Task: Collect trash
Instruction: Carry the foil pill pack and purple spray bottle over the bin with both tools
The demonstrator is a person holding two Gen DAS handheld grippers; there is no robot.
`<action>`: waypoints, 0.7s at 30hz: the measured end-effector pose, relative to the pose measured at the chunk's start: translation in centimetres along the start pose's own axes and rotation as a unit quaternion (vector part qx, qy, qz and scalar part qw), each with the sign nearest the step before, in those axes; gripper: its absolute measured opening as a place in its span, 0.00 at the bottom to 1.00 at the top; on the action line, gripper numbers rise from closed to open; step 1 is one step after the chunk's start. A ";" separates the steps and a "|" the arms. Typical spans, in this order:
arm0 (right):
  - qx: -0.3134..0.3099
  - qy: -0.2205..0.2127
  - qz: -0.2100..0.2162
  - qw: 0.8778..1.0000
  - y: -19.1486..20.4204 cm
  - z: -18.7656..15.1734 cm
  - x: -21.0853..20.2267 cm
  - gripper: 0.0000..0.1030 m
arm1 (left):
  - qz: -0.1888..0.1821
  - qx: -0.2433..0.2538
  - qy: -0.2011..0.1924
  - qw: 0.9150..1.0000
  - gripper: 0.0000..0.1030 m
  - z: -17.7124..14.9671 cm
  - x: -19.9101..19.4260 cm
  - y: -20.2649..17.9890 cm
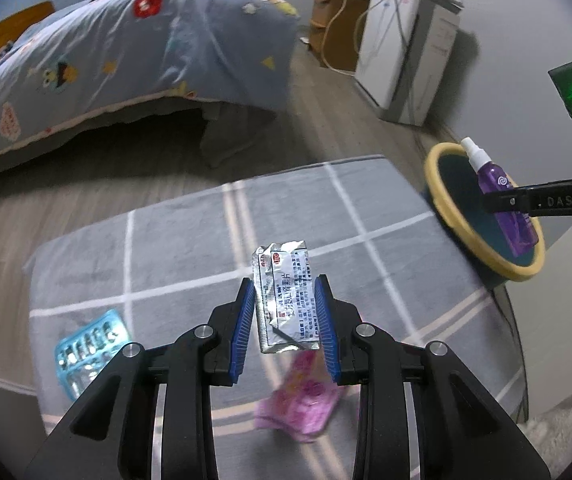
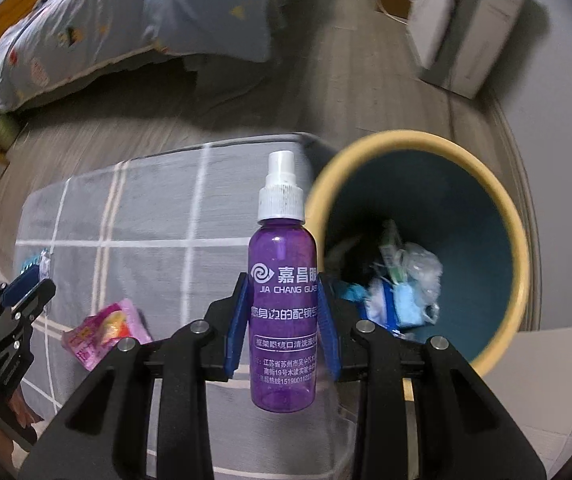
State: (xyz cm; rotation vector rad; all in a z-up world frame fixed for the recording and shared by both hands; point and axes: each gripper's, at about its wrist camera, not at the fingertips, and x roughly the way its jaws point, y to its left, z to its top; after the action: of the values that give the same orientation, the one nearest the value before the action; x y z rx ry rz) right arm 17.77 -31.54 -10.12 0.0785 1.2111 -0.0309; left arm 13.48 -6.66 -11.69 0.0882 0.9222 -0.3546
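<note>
**A:** Over the grey checked mat [image 1: 190,240], what is each tool carrying?

**B:** The left gripper [image 1: 286,312] is clamped on a flattened foil sachet [image 1: 284,300] — its blue pads press the two long edges, and the sachet stands clear of the mat. The right gripper [image 2: 284,320] is clenched round the middle of a purple spray bottle [image 2: 283,300], nozzle pointing away from the camera, just beside the yellow-rimmed bin [image 2: 521,248].

**A:** How would you expect them to handle?

**B:** I'd judge the sachet to be nearly weightless and limp. It's creased already, so a pinch across its width may buckle it, but there's little to break. The bottle looks like smooth, stiff plastic, see-through and apparently close to empty — light, yet slippery. Held at the label, as now, seems the sound place; the white cap [image 2: 280,200] is narrower and would probably twist.

**A:** And what's left lying about?

**B:** A pink wrapper [image 1: 299,404] on the mat under the left gripper, soft and crinkly by the look of it, and a blue blister pack [image 1: 90,352] near the mat's left edge. The blister pack looks thin but fairly stiff, so I'd take it by an edge. The bin already holds crumpled wrappers and plastic at the bottom.

**A:** Any risk?

**B:** The bottle sits beside the rim, not yet over the opening; let go here, it could glance off.
</note>
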 end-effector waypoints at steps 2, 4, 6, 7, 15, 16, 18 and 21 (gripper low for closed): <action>0.009 -0.001 -0.003 1.000 -1.3 -0.2 -0.2 0.31 | -0.005 0.008 -0.002 1.000 0.31 0.4 0.1 -1.2; 0.019 -0.003 -0.003 1.000 -2.7 -0.3 -0.5 0.31 | -0.010 0.014 -0.003 1.000 0.31 0.7 0.3 -2.1; 0.026 -0.006 -0.003 1.000 -3.8 -0.5 -0.7 0.31 | -0.014 0.020 -0.004 1.000 0.31 0.9 0.5 -3.0; 0.031 -0.007 -0.004 1.000 -4.4 -0.6 -0.7 0.31 | -0.016 0.025 -0.004 1.000 0.31 1.1 0.6 -3.6; 0.078 -0.011 -0.008 0.997 -9.2 -1.0 -0.8 0.31 | -0.049 0.061 -0.003 0.997 0.31 2.0 1.5 -8.6; 0.086 -0.011 -0.011 0.996 -9.9 -1.1 -0.8 0.31 | -0.056 0.069 -0.002 0.996 0.31 2.1 1.7 -9.5; 0.098 -0.013 -0.016 0.995 -11.1 -1.1 -0.7 0.31 | -0.067 0.087 -0.001 0.994 0.31 2.2 1.9 -11.2; 0.117 -0.015 -0.012 0.993 -12.8 -1.0 -0.6 0.31 | -0.085 0.111 0.008 0.990 0.31 2.6 2.6 -13.9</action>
State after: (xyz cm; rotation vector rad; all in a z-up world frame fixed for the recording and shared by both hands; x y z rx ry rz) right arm 15.74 -44.19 -10.45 0.2666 1.1746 -0.1950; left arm 12.20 -21.02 -11.14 0.2181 0.9058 -0.6153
